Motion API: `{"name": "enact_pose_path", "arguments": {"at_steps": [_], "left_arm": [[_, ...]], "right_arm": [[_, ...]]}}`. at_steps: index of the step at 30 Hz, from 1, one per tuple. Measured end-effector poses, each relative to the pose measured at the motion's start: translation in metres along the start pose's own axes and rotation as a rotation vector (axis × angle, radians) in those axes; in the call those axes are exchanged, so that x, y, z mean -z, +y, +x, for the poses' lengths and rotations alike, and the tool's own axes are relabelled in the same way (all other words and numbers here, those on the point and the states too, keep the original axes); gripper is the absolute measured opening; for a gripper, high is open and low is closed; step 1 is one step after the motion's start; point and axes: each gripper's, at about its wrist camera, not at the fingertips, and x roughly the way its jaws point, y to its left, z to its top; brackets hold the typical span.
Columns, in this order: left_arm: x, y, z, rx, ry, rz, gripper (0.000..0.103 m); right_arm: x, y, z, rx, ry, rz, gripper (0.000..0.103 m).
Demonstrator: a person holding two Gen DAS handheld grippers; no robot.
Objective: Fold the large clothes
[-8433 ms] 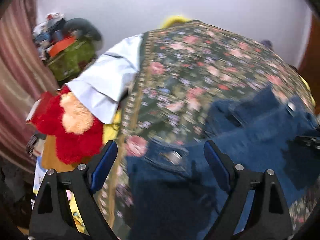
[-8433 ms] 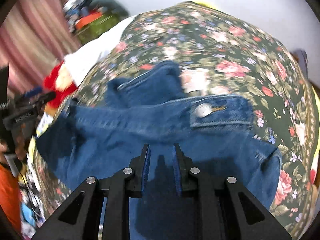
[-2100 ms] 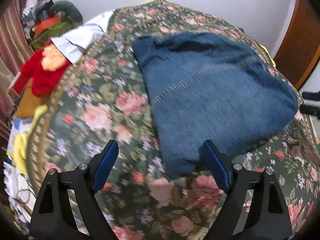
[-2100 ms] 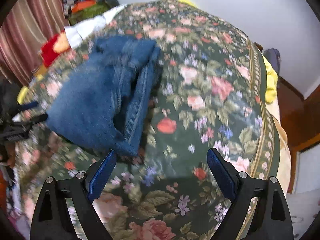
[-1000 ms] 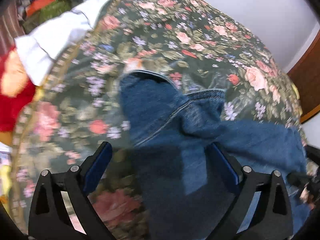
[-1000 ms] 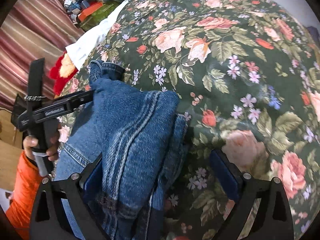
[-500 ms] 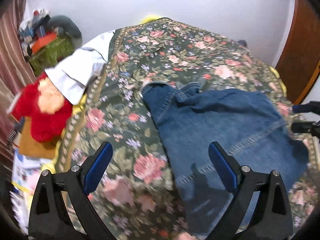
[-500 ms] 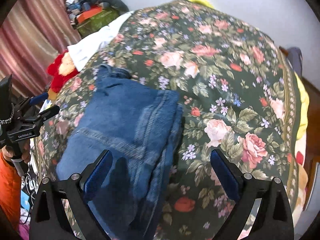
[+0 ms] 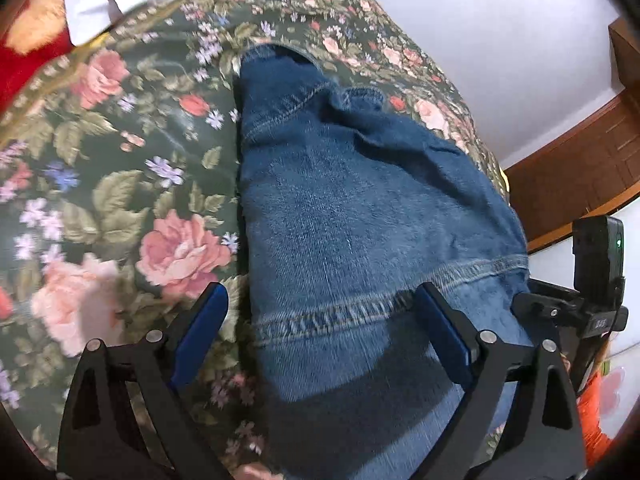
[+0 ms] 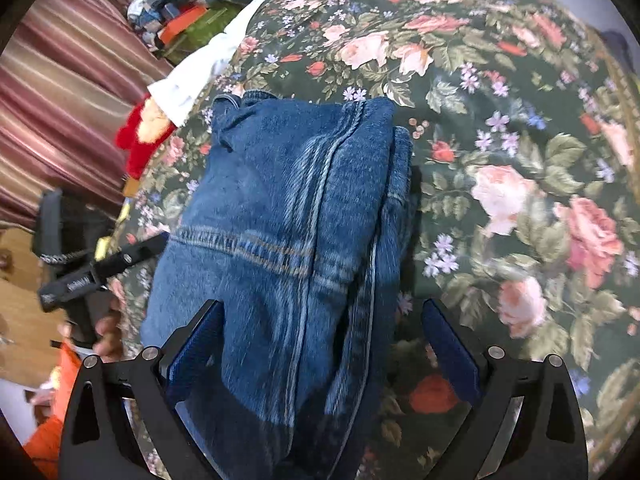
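Denim garment [image 9: 360,220] now fills more view than before, grippers closer.

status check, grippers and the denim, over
Left gripper open, over folded denim jacket. Right gripper open, over its layered edge. Jacket lies on floral bedspread. Nothing in the way.

From my end: blue denim garment [image 10: 280,208], dark green bedspread [image 10: 500,120] with pink and red roses, red plush toy [image 10: 140,136], striped maroon curtain [image 10: 60,92].

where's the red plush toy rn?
Off the bed's left edge: the red plush toy sits beside the white cloth in the right wrist view, up-left of the folded denim garment. The left wrist view catches it in its top-left corner.
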Motion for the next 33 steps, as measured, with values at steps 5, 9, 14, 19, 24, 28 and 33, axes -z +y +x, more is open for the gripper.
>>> {"name": "enact_pose_path", "arguments": {"at_steps": [5, 9, 14, 19, 24, 28, 33], "left_arm": [[-0.007, 0.006, 0.028, 0.052, 0.055, -0.066, 0.096], [-0.014, 0.01, 0.046, 0.097, 0.1, -0.132, 0.097], [-0.016, 0.01, 0.044, 0.106, 0.102, -0.161, 0.088], [-0.013, 0.003, 0.025, 0.086, 0.087, -0.119, 0.072], [-0.011, -0.014, -0.002, 0.075, 0.065, -0.049, 0.063], [-0.012, -0.025, -0.033, 0.087, 0.023, -0.009, 0.059], [-0.009, -0.049, -0.087, 0.066, -0.057, 0.072, 0.058]], "right_arm": [[-0.01, -0.007, 0.023, -0.069, 0.041, 0.047, 0.098], [-0.015, -0.007, 0.041, -0.151, 0.081, 0.071, 0.098], [-0.02, -0.006, 0.05, -0.177, 0.088, 0.093, 0.094], [-0.02, -0.009, 0.043, -0.211, 0.093, 0.137, 0.064], [-0.015, 0.008, 0.027, -0.174, 0.07, 0.097, 0.051], [-0.012, 0.029, 0.008, -0.162, 0.047, 0.064, 0.046], [-0.007, 0.053, -0.024, -0.165, 0.003, 0.046, 0.044]]}}
